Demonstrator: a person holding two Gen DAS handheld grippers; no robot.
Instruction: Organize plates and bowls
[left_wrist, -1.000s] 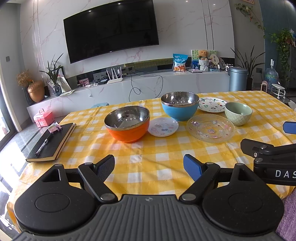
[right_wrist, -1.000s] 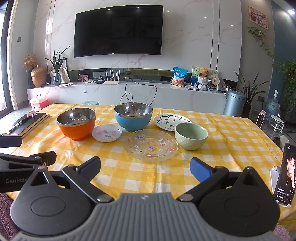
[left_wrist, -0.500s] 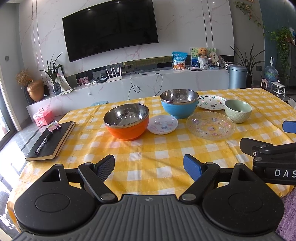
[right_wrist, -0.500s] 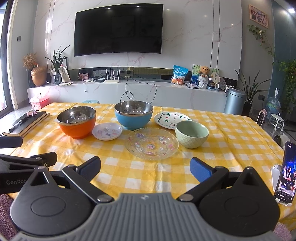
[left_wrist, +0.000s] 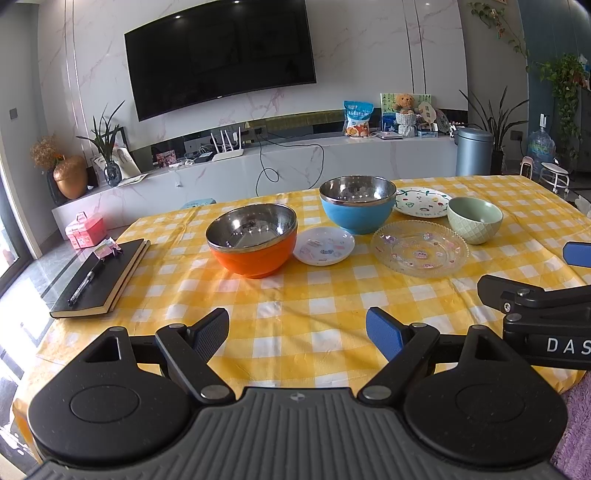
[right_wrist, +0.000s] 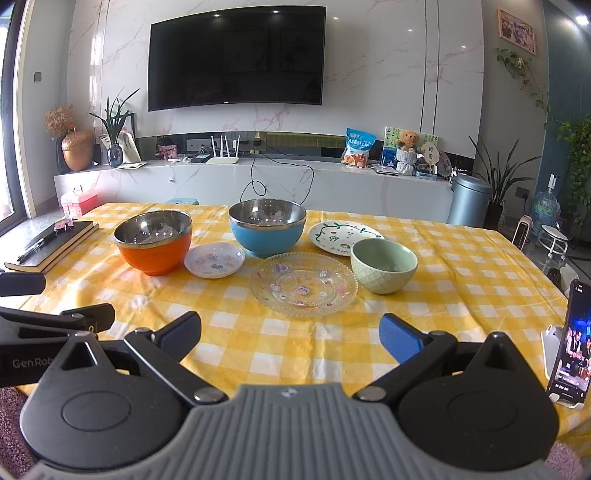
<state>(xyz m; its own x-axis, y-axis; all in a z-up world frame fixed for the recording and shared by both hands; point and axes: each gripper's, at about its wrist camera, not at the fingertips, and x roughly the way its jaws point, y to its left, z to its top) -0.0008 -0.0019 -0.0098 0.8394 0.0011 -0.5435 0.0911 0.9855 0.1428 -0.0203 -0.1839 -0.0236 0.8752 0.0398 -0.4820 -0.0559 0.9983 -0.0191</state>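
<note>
On the yellow checked table stand an orange steel-lined bowl (left_wrist: 253, 240) (right_wrist: 154, 242), a blue steel-lined bowl (left_wrist: 357, 208) (right_wrist: 267, 227) and a green ceramic bowl (left_wrist: 474, 219) (right_wrist: 384, 264). Between them lie a small white plate (left_wrist: 324, 245) (right_wrist: 215, 259), a clear glass plate (left_wrist: 420, 253) (right_wrist: 303, 283) and a white patterned plate (left_wrist: 422, 202) (right_wrist: 345, 232) at the back. My left gripper (left_wrist: 297, 334) is open over the table's near edge, nothing between its fingers. My right gripper (right_wrist: 290, 338) is open too, short of the glass plate.
A black notebook (left_wrist: 101, 278) with a pen lies at the table's left edge. A phone (right_wrist: 570, 341) on a stand is at the right edge. The right gripper's body (left_wrist: 535, 317) shows at the left wrist view's right side. A long TV cabinet stands behind the table.
Both grippers have risen or tilted slightly, so the dishes sit a little lower in view. Both stay open and no dish has moved.
</note>
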